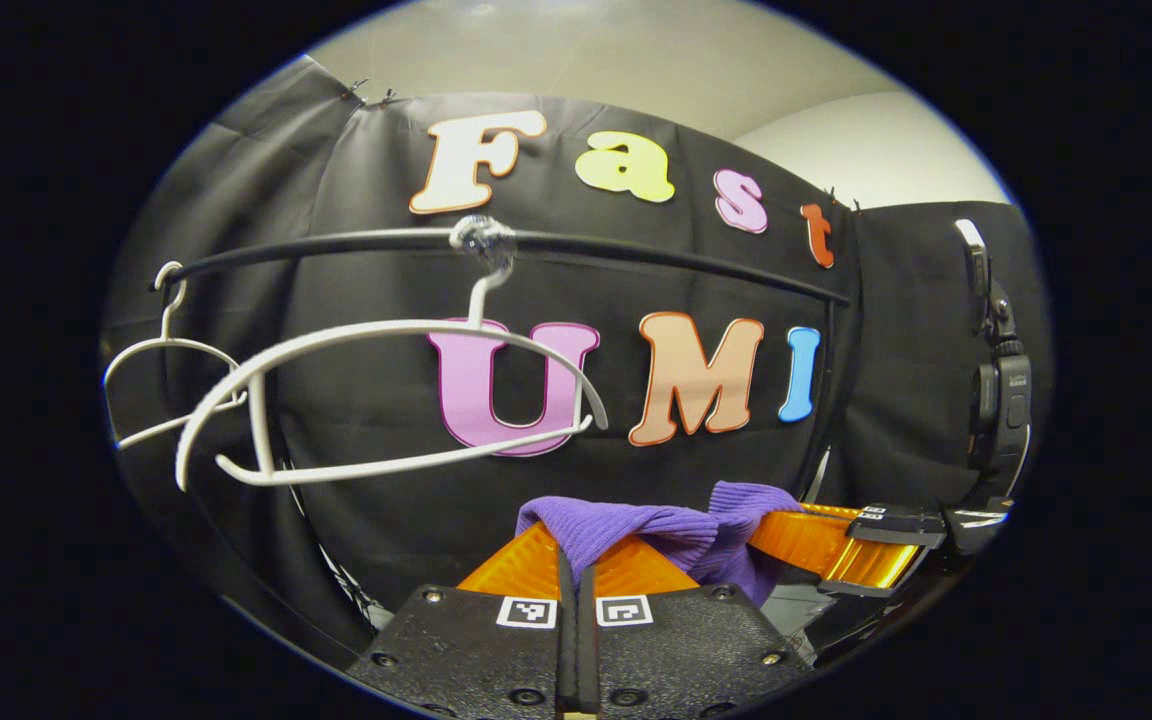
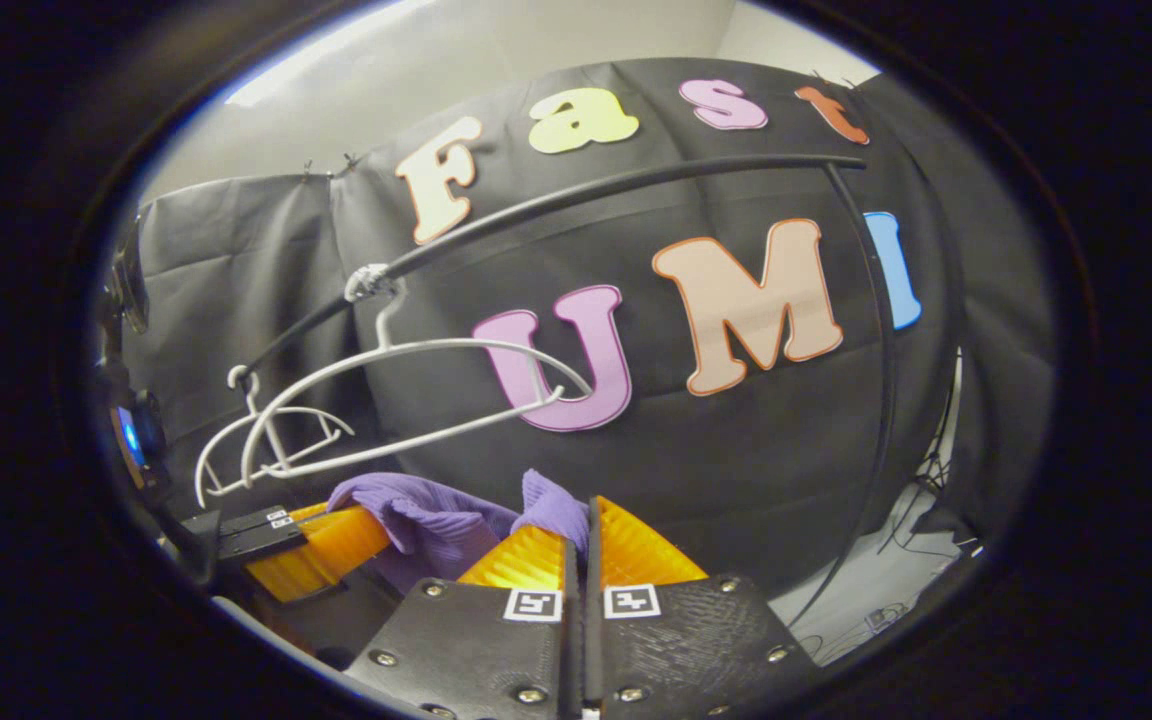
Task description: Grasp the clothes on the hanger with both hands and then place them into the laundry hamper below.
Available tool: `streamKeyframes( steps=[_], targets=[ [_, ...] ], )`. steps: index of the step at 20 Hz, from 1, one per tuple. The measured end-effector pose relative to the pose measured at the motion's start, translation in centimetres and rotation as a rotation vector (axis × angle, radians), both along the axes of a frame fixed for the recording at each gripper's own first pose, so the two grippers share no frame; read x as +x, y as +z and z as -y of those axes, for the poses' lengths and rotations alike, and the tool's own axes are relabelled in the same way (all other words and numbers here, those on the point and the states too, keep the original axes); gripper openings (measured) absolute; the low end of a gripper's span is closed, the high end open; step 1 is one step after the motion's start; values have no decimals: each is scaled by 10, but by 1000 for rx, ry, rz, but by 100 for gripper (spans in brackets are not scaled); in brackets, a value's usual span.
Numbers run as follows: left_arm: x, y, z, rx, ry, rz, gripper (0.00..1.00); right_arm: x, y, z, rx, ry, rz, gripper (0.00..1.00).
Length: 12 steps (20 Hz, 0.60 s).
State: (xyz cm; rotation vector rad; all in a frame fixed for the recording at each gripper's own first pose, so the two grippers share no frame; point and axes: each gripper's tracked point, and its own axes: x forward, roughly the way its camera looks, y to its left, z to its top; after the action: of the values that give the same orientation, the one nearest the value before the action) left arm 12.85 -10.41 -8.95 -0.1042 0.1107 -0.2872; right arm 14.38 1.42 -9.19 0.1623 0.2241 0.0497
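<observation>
My left gripper (image 1: 576, 560) and right gripper (image 2: 581, 545) are each clamped on the purple garment (image 1: 656, 530), held between them below the bare white hanger (image 1: 386, 400) on the rail (image 1: 636, 250); grasp done, I judge; hamper drop remains, somewhere beneath.

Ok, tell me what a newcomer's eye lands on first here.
The purple garment, pinched low in the left gripper view by the left gripper and in the right gripper view by the right gripper. Above it, bare white hangers dangle from the black rail.
</observation>
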Motion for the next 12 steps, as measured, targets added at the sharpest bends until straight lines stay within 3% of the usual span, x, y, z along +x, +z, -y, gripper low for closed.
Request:
streamKeyframes(
  steps=[5, 6, 8, 12],
  targets=[
    [23, -64, -7, 19, 28, -122, 1, 25, -54, 6, -52, -21, -97, 1],
    [27, -79, -10, 21, 37, -149, 1, 29, -65, 6, -57, -22, -116, 6],
    [37, -107, -18, 37, 61, -196, 0, 37, -89, 6, -71, -26, -160, 1],
    [52, -163, -28, 56, 97, -300, 0, 53, -139, -1, -82, -11, -248, 1]
  ],
)
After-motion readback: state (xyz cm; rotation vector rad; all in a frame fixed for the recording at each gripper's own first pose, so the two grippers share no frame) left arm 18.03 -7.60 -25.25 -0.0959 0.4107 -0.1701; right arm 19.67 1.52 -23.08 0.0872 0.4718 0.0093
